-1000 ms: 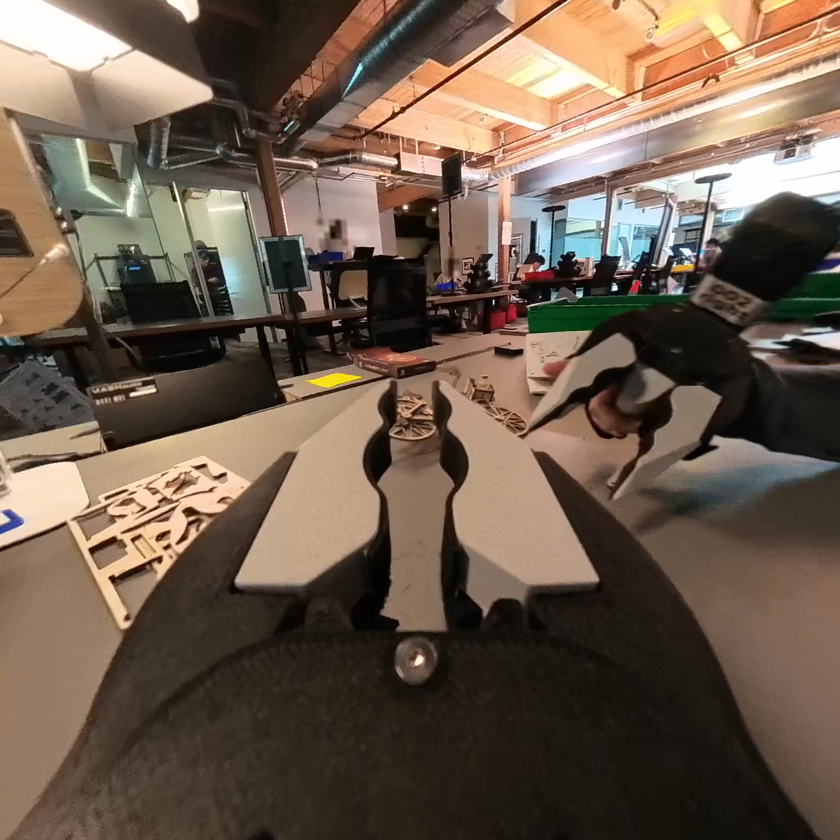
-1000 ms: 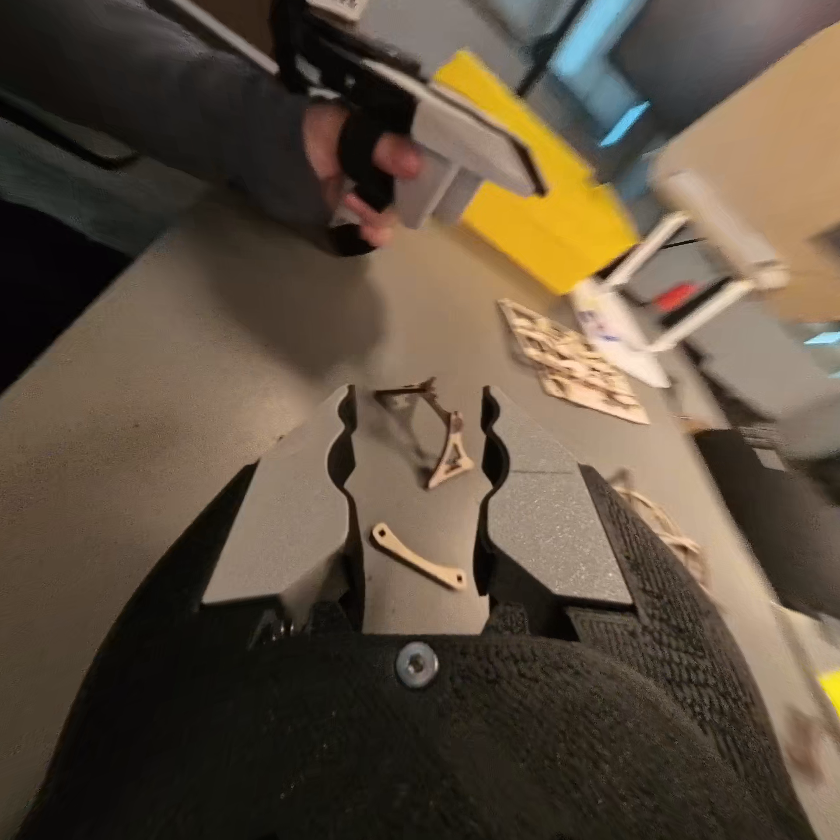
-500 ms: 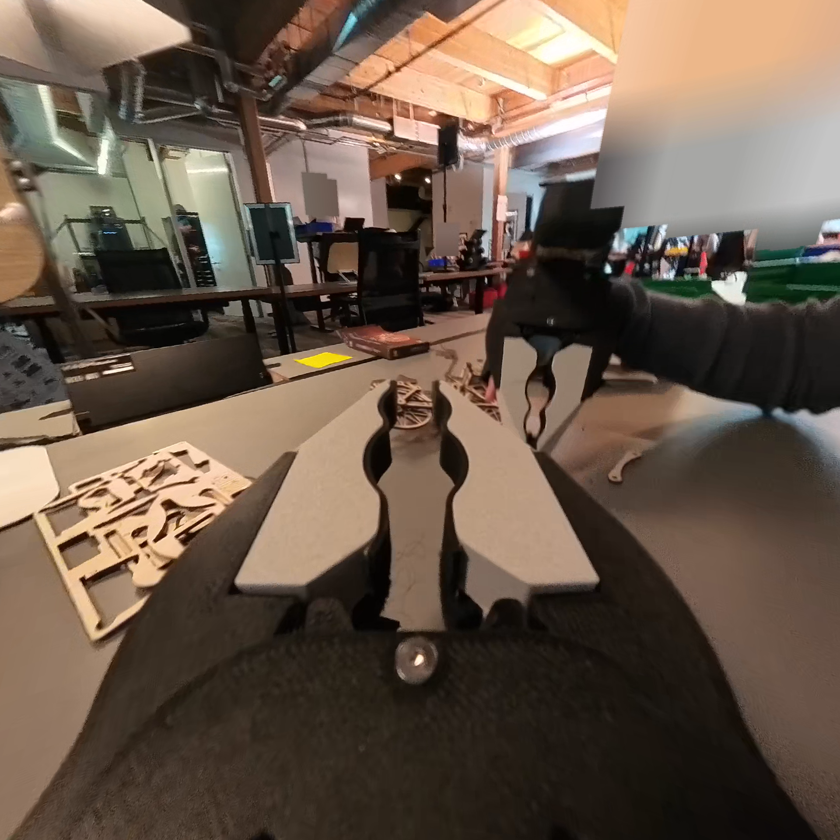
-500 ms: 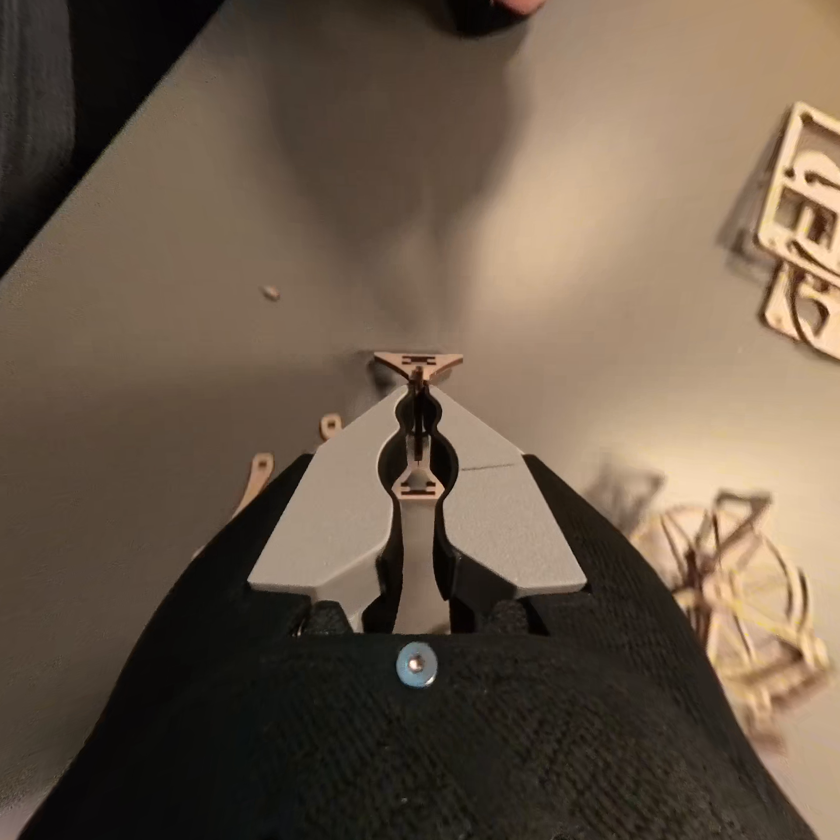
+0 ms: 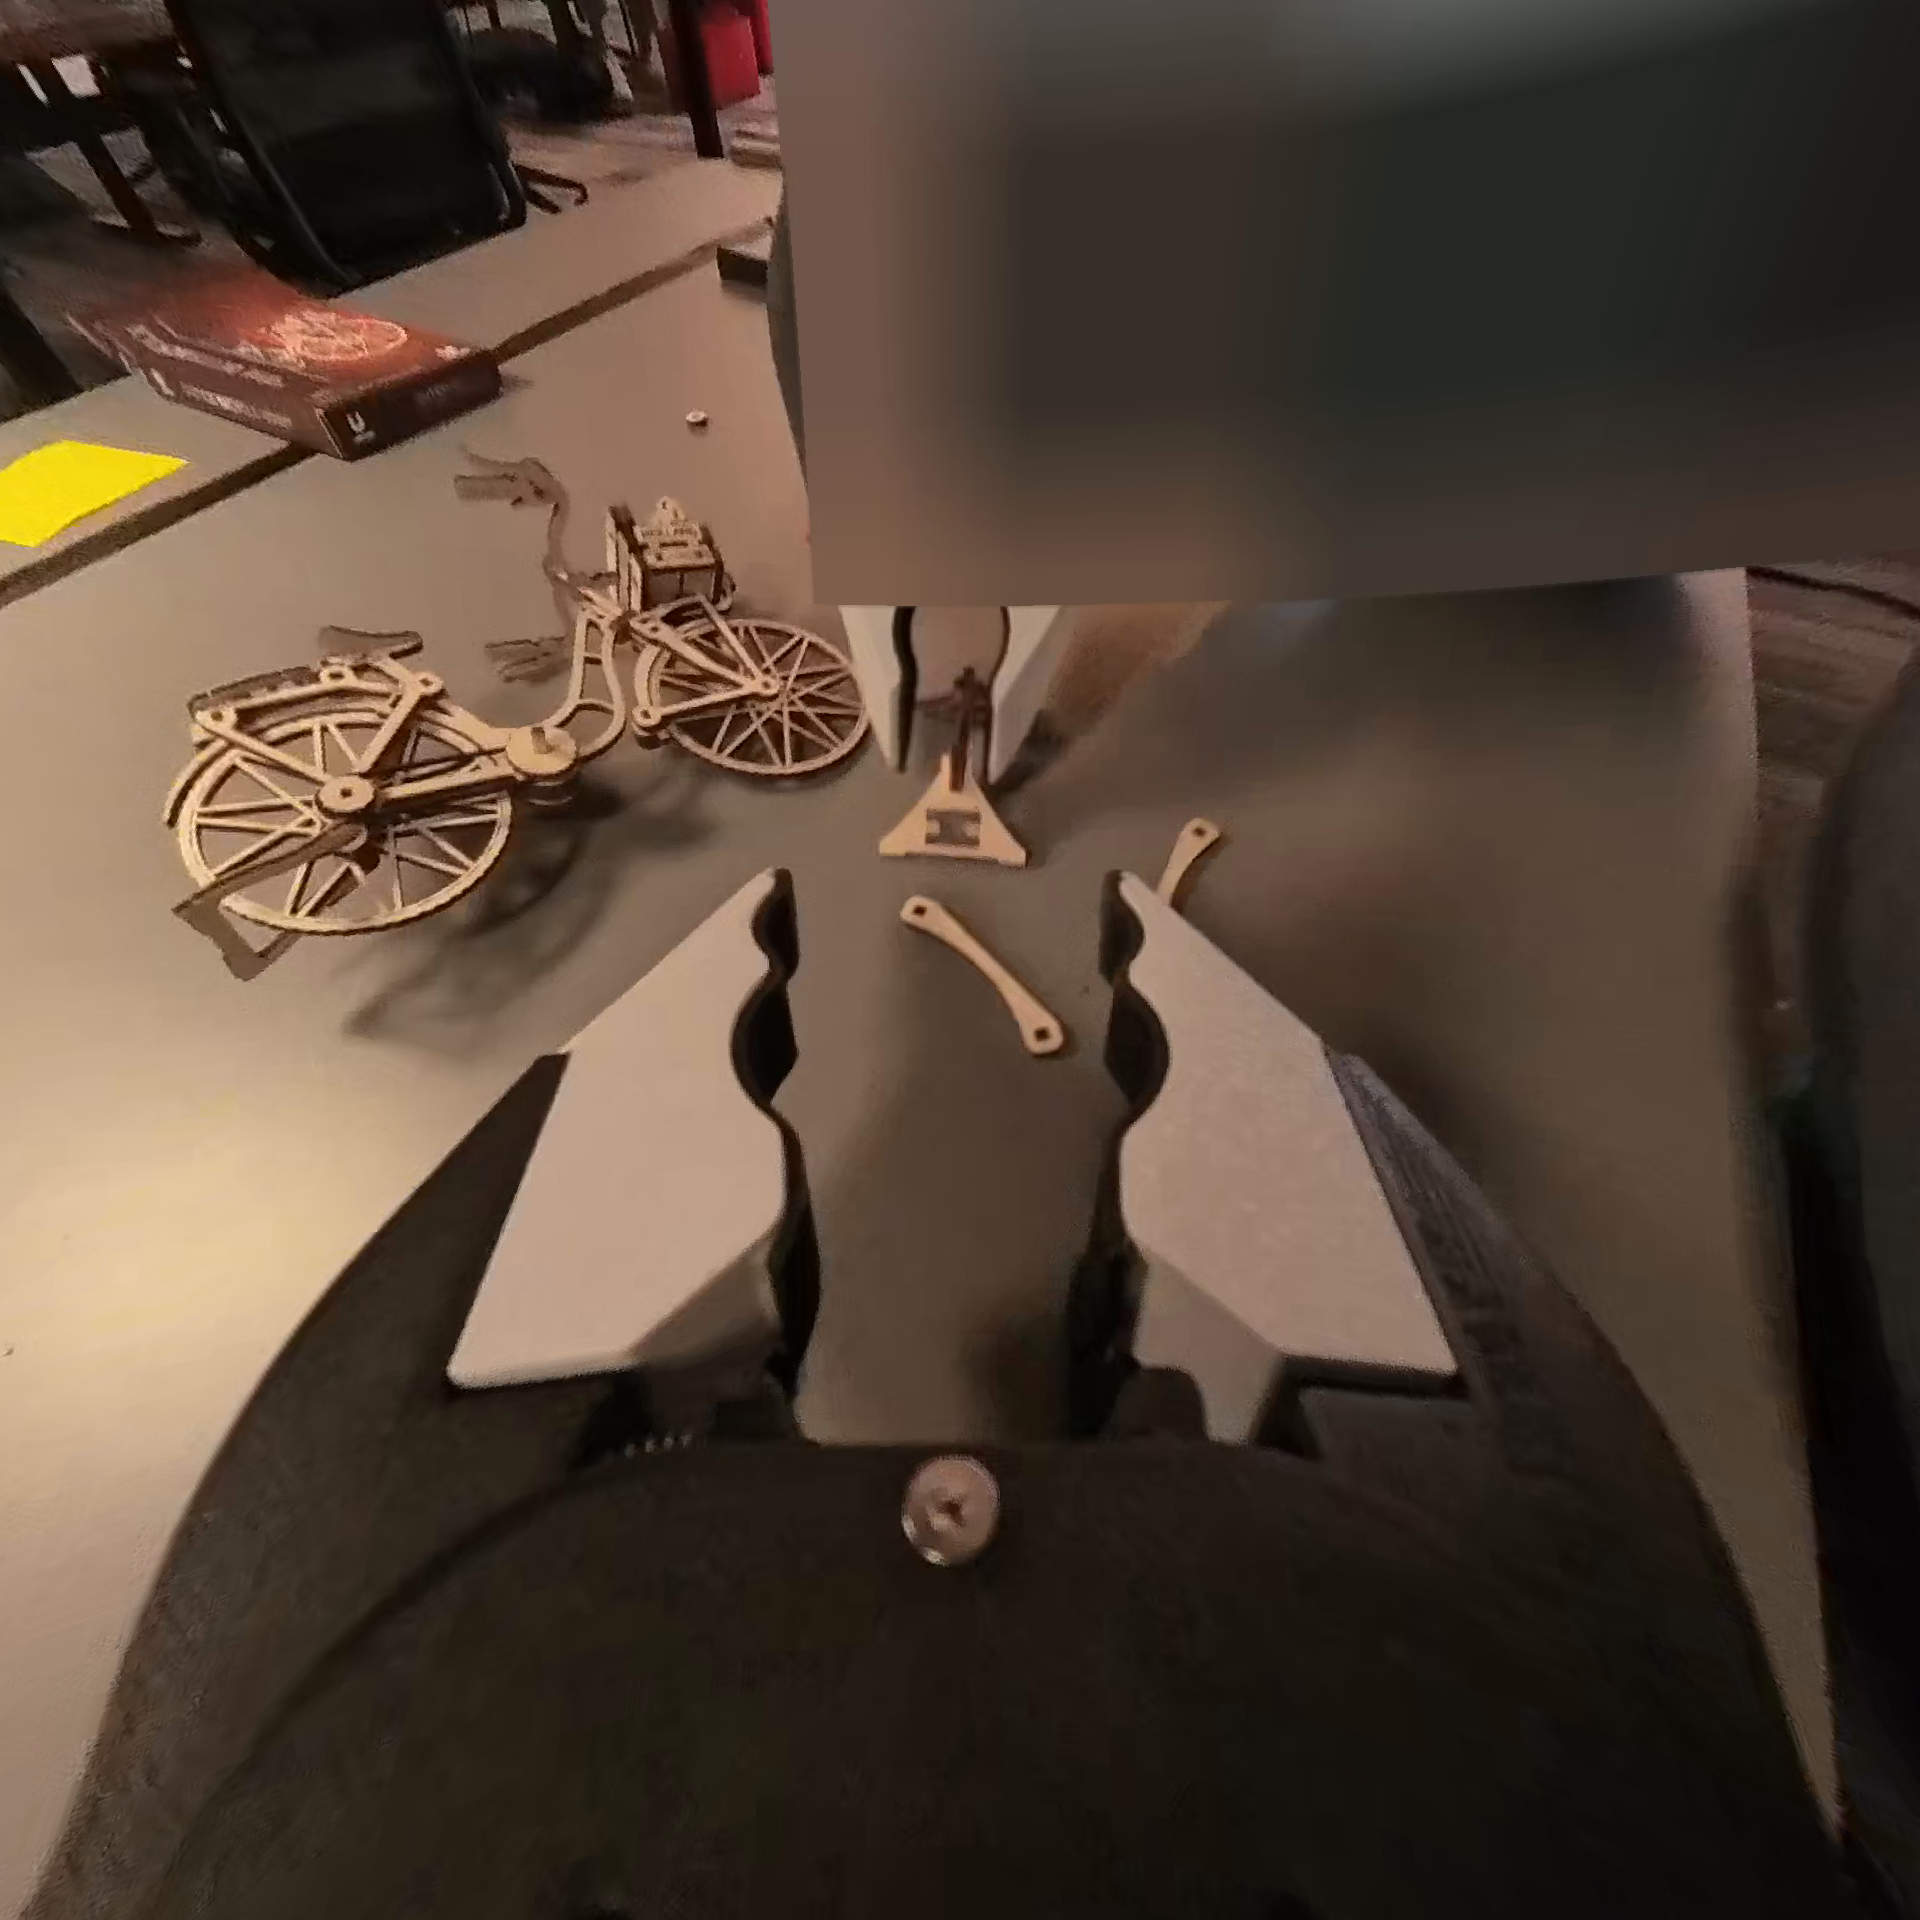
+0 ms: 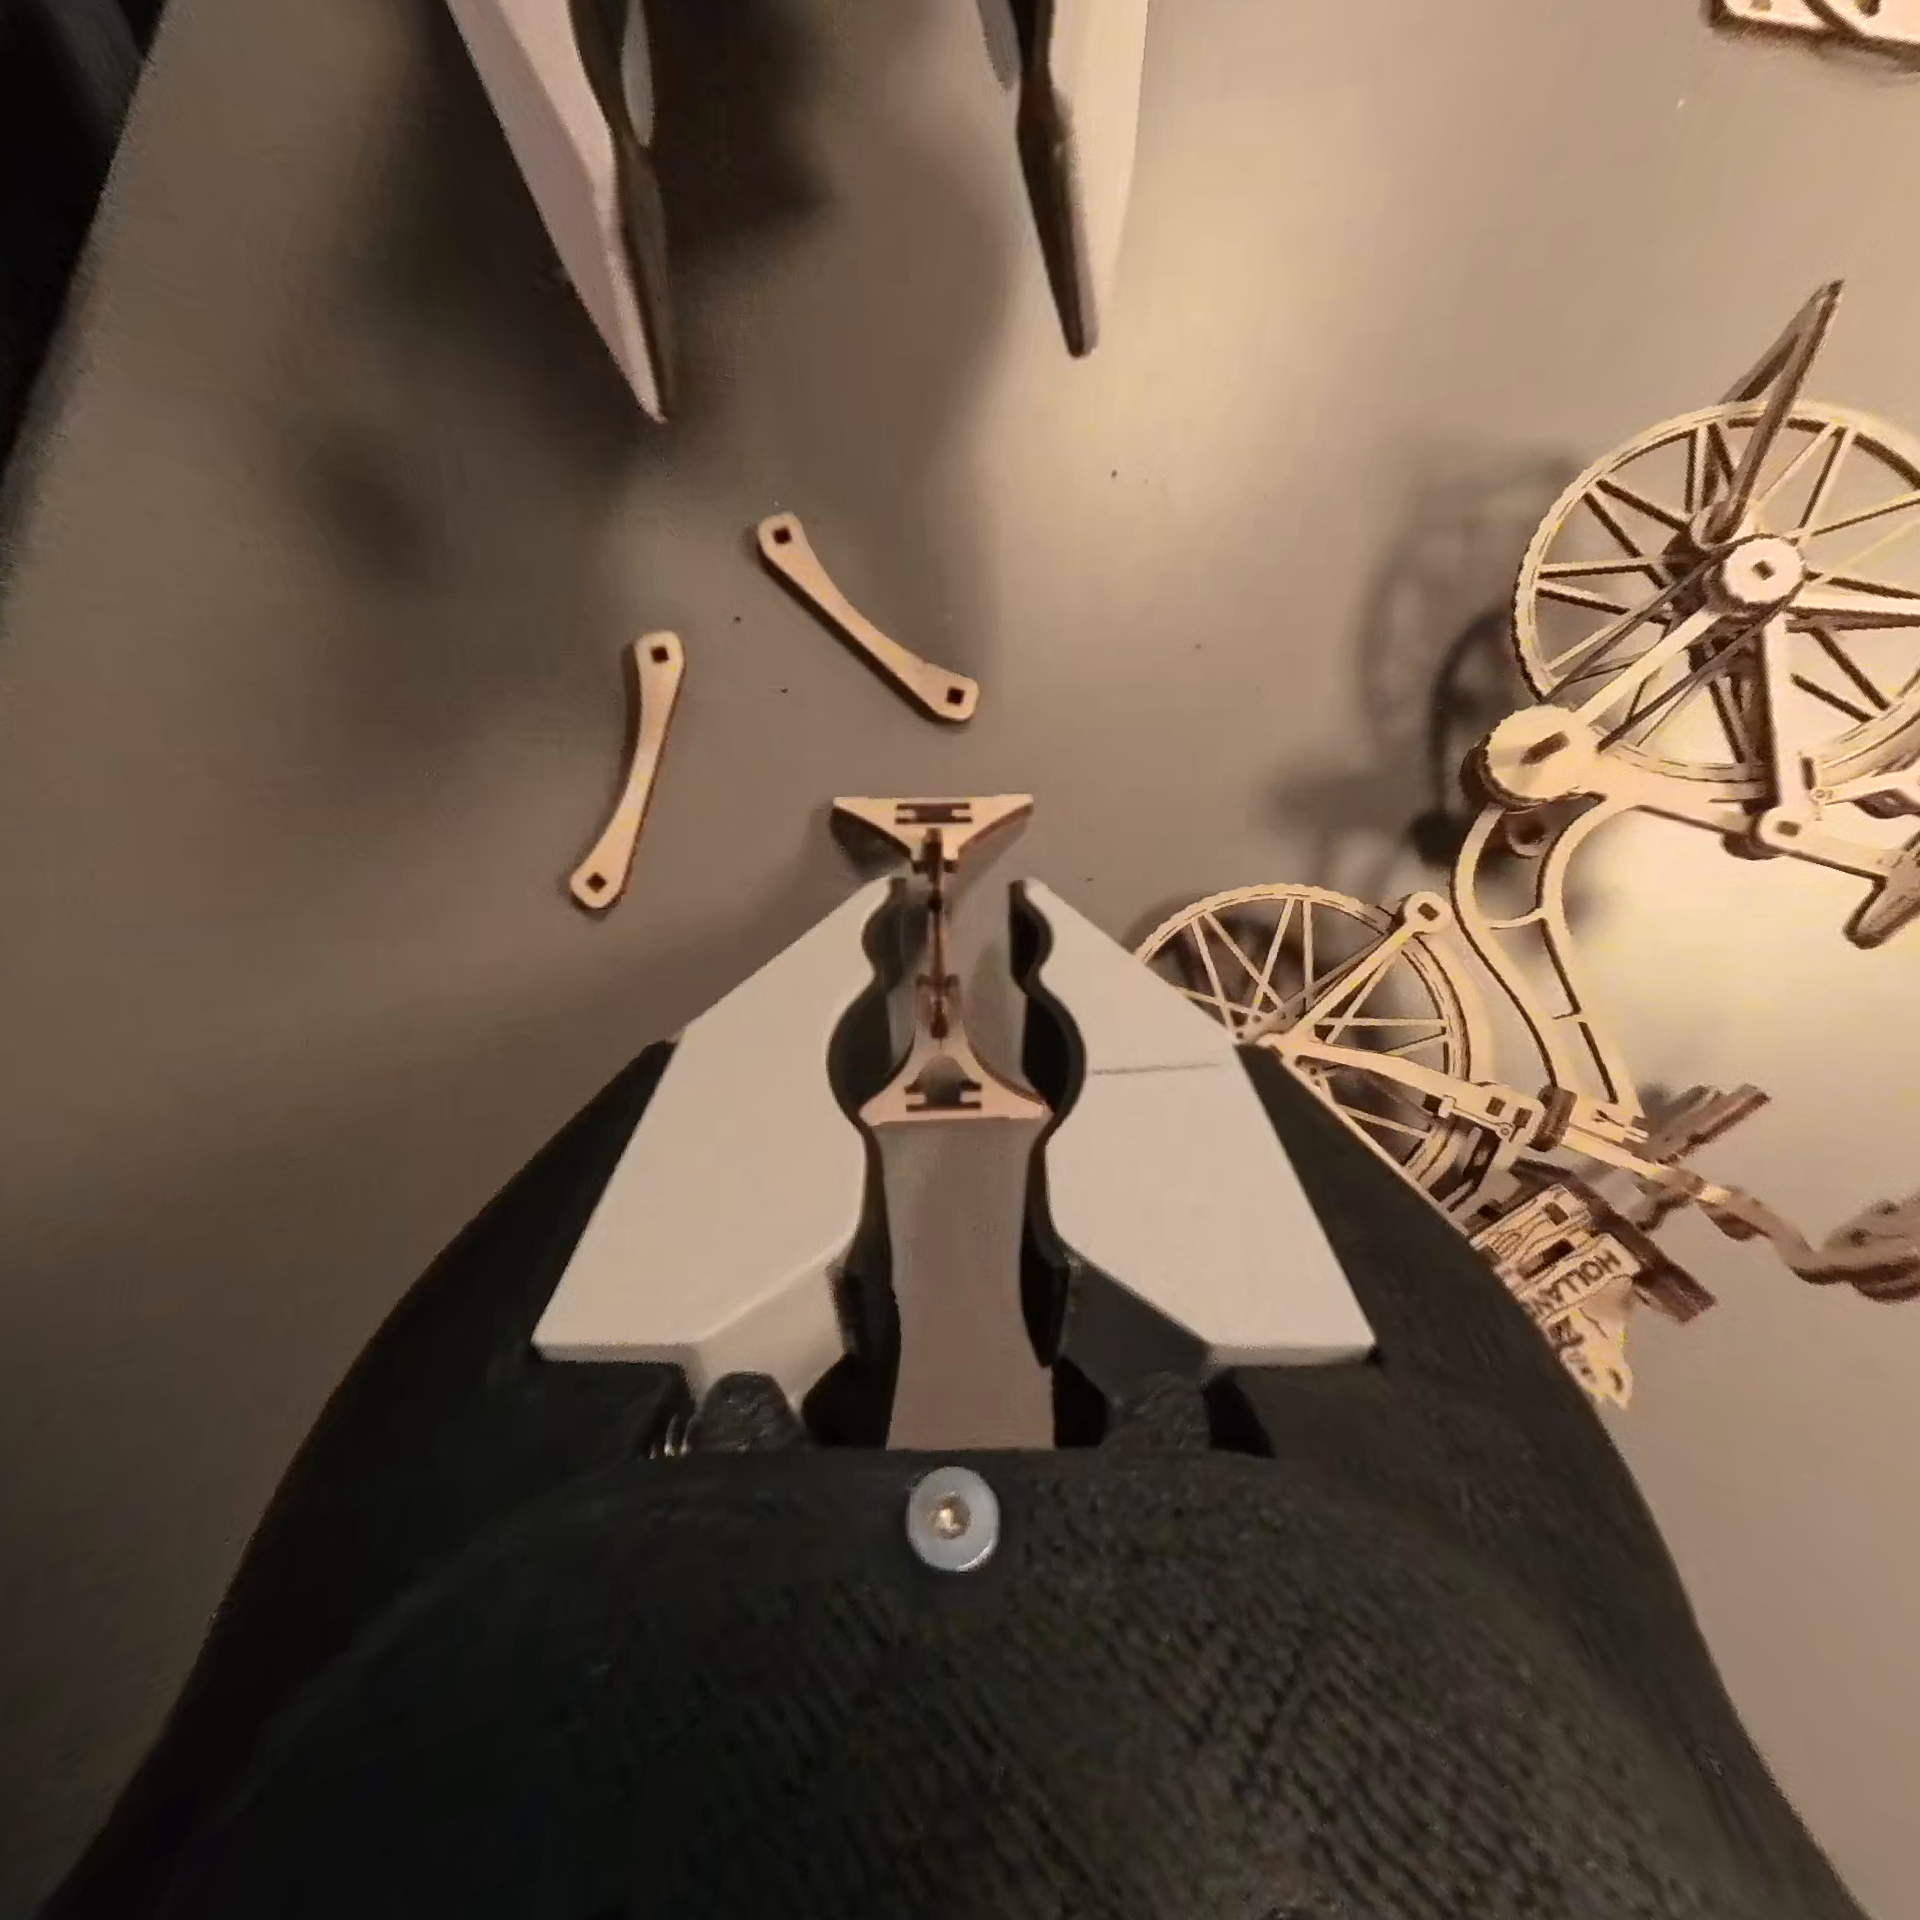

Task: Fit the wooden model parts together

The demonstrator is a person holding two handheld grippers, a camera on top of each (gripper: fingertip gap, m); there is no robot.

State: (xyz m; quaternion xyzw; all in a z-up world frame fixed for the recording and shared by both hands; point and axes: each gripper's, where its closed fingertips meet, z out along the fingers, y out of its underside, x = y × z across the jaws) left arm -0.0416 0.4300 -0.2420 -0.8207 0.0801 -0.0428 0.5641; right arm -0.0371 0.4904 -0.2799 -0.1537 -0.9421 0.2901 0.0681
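Observation:
My right gripper (image 6: 956, 894) points down at the grey table (image 6: 312, 623) and is shut on a small wooden piece (image 6: 948, 1101), two triangular plates joined by a thin stem. Its far plate sits just past the fingertips, near the table. In the left wrist view the same piece (image 5: 954, 831) hangs from the right gripper (image 5: 951, 707). My left gripper (image 5: 945, 894) is open and empty, hovering over a curved wooden strip (image 5: 982, 971). A second strip (image 5: 1184, 862) lies beside its right finger. Both strips (image 6: 868, 623) (image 6: 629, 774) lie between the two grippers. The left gripper (image 6: 868, 379) also shows from the right wrist.
A built wooden bicycle model (image 5: 416, 769) lies on its side left of the parts, close to my right gripper (image 6: 1558, 935). A dark red box (image 5: 291, 364), a yellow sheet (image 5: 73, 488) and a black chair (image 5: 353, 135) are farther back. A tiny wooden bit (image 5: 696, 419) lies near the box. The left gripper's tips are roughly 8 cm from the right gripper's.
My left gripper has tipped down towards the table and opened wide over the strips. My right gripper keeps the wooden piece, with its jaws a little wider, and now sits nearer the bicycle.

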